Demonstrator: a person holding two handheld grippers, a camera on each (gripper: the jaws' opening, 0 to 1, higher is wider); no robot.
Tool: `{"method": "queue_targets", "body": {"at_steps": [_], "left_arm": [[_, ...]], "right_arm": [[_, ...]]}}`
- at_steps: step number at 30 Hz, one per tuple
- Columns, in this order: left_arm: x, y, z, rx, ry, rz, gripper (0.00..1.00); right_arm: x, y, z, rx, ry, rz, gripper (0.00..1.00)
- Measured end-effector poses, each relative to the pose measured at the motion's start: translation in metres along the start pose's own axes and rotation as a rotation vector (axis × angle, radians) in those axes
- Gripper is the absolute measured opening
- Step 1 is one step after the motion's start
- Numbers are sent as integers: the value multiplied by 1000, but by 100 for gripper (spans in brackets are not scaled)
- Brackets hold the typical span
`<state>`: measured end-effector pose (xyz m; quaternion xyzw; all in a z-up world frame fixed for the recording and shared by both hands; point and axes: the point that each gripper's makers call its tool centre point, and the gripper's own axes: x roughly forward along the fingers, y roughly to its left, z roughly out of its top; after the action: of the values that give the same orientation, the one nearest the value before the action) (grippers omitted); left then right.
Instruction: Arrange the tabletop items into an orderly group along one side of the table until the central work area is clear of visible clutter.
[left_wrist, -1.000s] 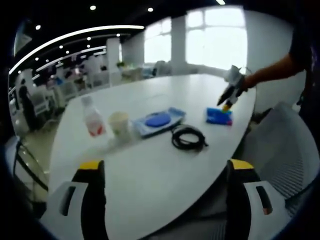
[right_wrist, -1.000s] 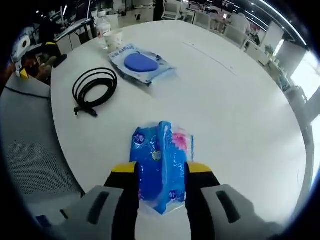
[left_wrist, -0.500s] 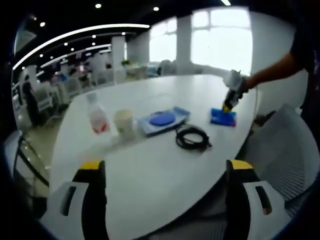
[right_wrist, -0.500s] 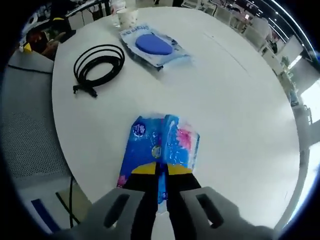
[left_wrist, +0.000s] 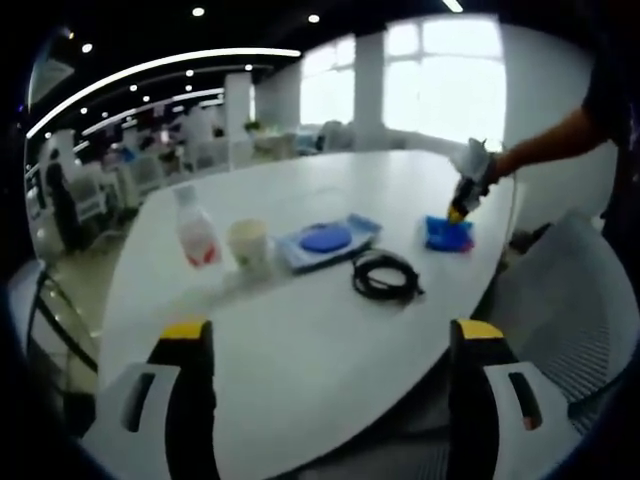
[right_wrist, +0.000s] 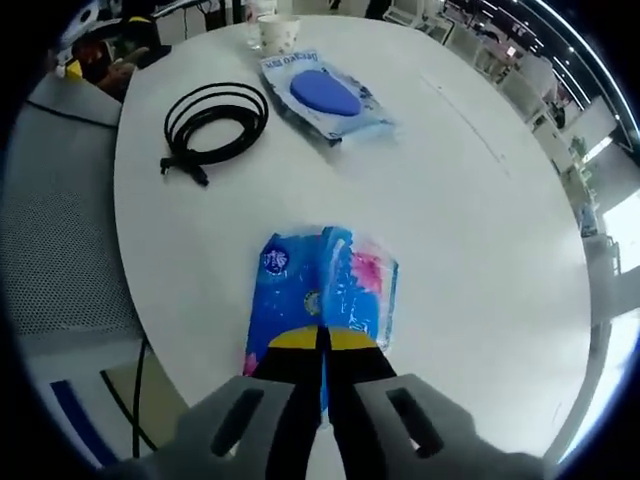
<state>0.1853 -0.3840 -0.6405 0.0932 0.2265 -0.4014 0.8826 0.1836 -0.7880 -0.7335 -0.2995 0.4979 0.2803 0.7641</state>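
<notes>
right gripper (right_wrist: 322, 345) jaws pressed together, pinching near edge of blue tissue pack (right_wrist: 320, 295), low centre of right gripper view. pack's long axis runs straight ahead along jaws, lying on white table (right_wrist: 480, 230) near edge. right hand nearer by far. left gripper (left_wrist: 325, 345) spread wide, holding nothing, well apart. cable coil (right_wrist: 213, 118), blue-pad packet (right_wrist: 328, 95) and cup (right_wrist: 278, 32) toward upper left, bottle (left_wrist: 196, 232) beside cup.
</notes>
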Motion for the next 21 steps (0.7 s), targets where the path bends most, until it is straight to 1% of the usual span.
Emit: {"method": "queue_targets", "body": {"at_steps": [6,13,15,21], "left_arm": [[0,-1,-1,-7,3,-5,95],[0,-1,-2,-15,5,-8,95],[0,0,0,-17,-2,-6,95],[0,0,0,-23,-4,-5,95]], "right_arm": [[-12,0,9,-42,-19,-3,0],[-28,-3,23,-104,-41,-16,0],[-34,-5,29,-137,-46,-26,0],[-49,-17,44,-191,-76,-57,0]]}}
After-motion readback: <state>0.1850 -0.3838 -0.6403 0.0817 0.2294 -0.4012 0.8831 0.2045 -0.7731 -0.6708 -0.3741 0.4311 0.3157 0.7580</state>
